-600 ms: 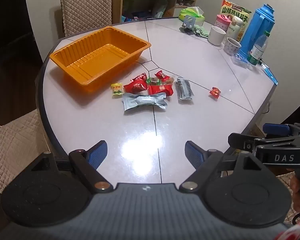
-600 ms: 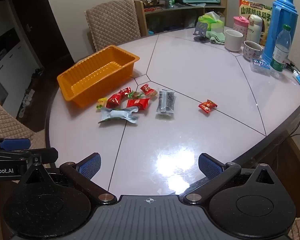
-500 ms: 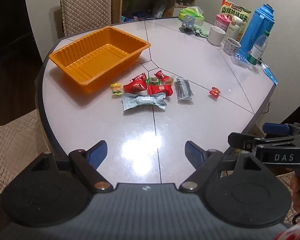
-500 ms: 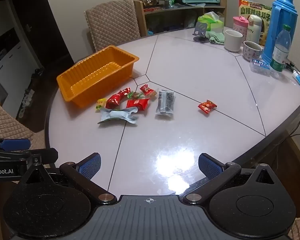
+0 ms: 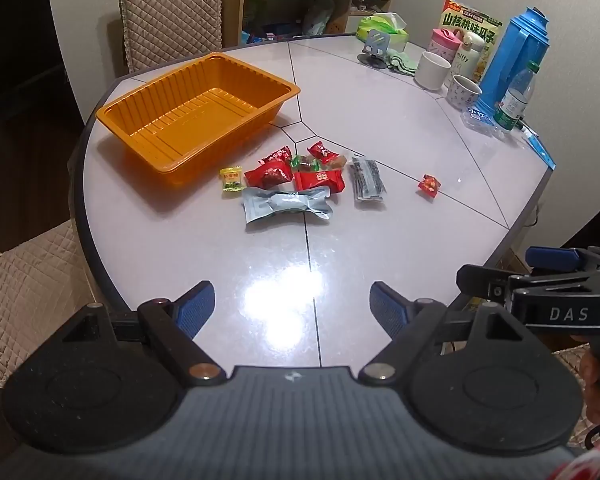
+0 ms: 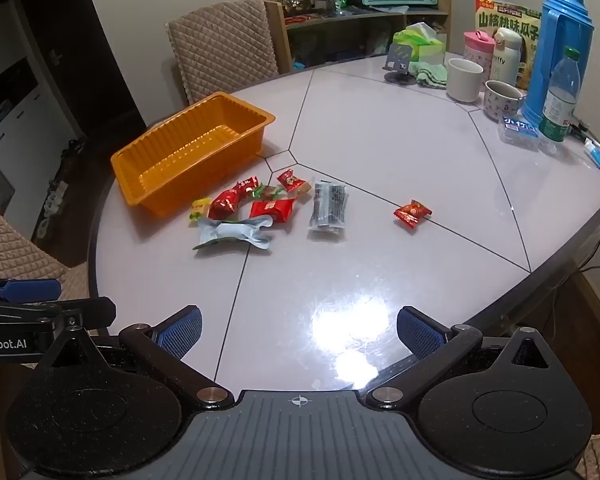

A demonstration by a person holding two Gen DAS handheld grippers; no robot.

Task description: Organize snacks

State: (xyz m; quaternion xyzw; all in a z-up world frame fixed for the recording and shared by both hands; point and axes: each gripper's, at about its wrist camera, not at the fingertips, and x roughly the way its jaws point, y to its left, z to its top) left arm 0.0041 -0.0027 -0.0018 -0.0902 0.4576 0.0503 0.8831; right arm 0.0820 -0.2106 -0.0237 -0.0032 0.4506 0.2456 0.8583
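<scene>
An empty orange tray [image 5: 148, 110] [image 6: 136, 160] stands at the table's left. Beside it lie several snacks: a yellow-green candy [image 5: 231, 178], red packets [image 5: 270, 172] [image 6: 270, 209], a grey-blue pouch [image 5: 286, 206] [image 6: 232, 233], a dark clear-wrapped bar [image 5: 366, 178] [image 6: 330, 208]. One red candy [image 5: 429, 186] [image 6: 412, 213] lies apart to the right. My left gripper [image 5: 292, 306] is open and empty over the near table edge. My right gripper [image 6: 299, 332] is open and empty, also near the front edge. Each shows at the other view's edge.
At the back right stand a blue thermos [image 6: 556, 48], a water bottle [image 6: 558, 98], cups [image 6: 464, 79], a snack box [image 5: 470, 28] and a tissue pack [image 6: 418, 42]. Quilted chairs [image 6: 224, 60] stand behind and at the left. The white table [image 6: 380, 152] curves off at right.
Both views have shifted very slightly; the snacks and tray have not moved and both grippers stay open.
</scene>
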